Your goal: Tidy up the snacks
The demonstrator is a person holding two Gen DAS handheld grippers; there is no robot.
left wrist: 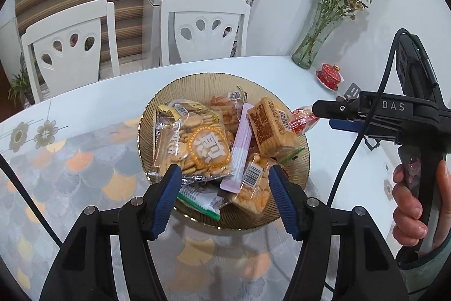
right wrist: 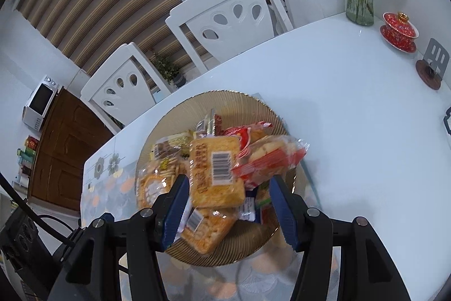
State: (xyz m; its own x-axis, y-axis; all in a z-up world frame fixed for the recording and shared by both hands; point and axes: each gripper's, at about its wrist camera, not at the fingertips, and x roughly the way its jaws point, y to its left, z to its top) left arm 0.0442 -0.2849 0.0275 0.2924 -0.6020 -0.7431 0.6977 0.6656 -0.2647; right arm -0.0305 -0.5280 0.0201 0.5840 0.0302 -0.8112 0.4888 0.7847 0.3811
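Note:
A ribbed amber glass plate on the white table holds a heap of wrapped snacks: a round-cracker packet, a pink stick packet, a brown biscuit block and a red-wrapped snack. My left gripper is open and empty just above the plate's near rim. My right gripper is open over the plate, above the biscuit block and the red snack. It shows from the side in the left wrist view, beside the red snack.
A glass vase of dried flowers, a red lidded cup on a saucer and a small stand on a wooden coaster stand at the table's far right. Two white chairs are behind the table. A patterned mat lies under the plate.

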